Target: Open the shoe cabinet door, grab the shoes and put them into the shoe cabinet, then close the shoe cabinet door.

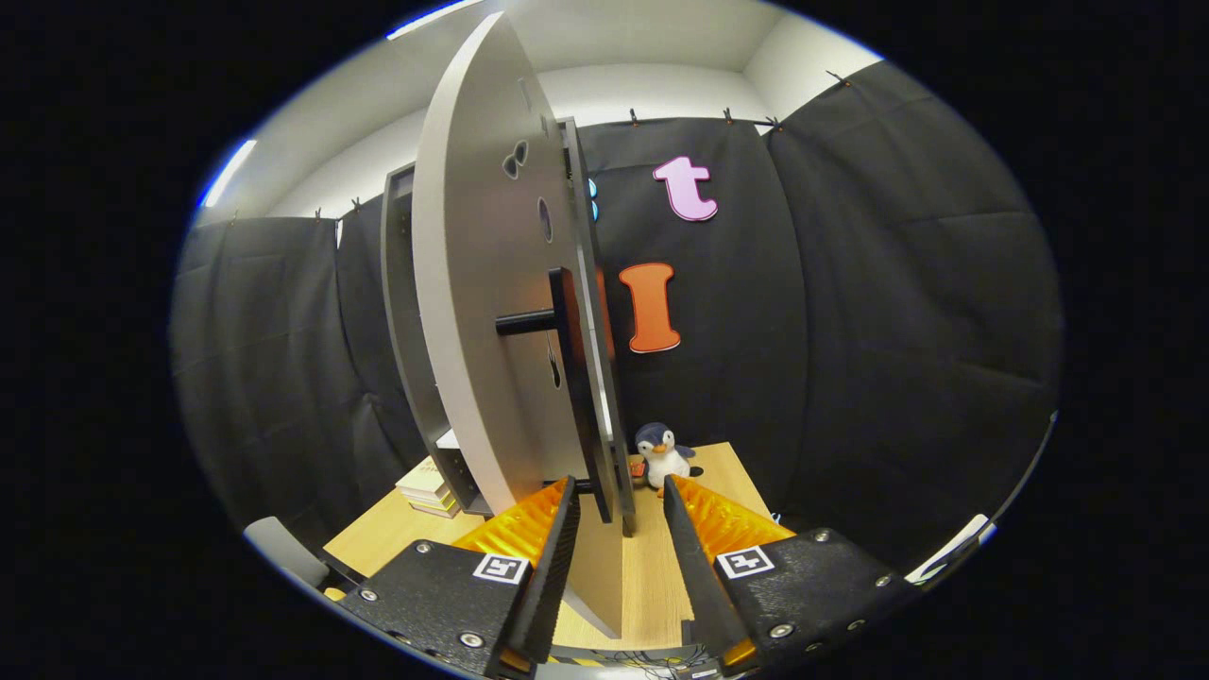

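While the door is swung out edge-on: the opening step is judged to be under way, or nearly finished.
Gripper [619, 501]: the fingers are spread apart; the lower edge of the door stands between them, and nothing is pinched.
Shoe cabinet door [472, 312]: a grey panel, seen almost edge-on, hinged to the shoe cabinet [401, 312] behind it.
Handle [567, 326]: a dark bar on a short post, just above and ahead of the fingertips.
Shoes: none can be made out.
Bystanders: a plush penguin [663, 455] on the wooden table [652, 567]; stacked books [427, 486] beside the cabinet.
Advice: the door should be pushed fully wide, so the shelves are reached without the panel being struck.
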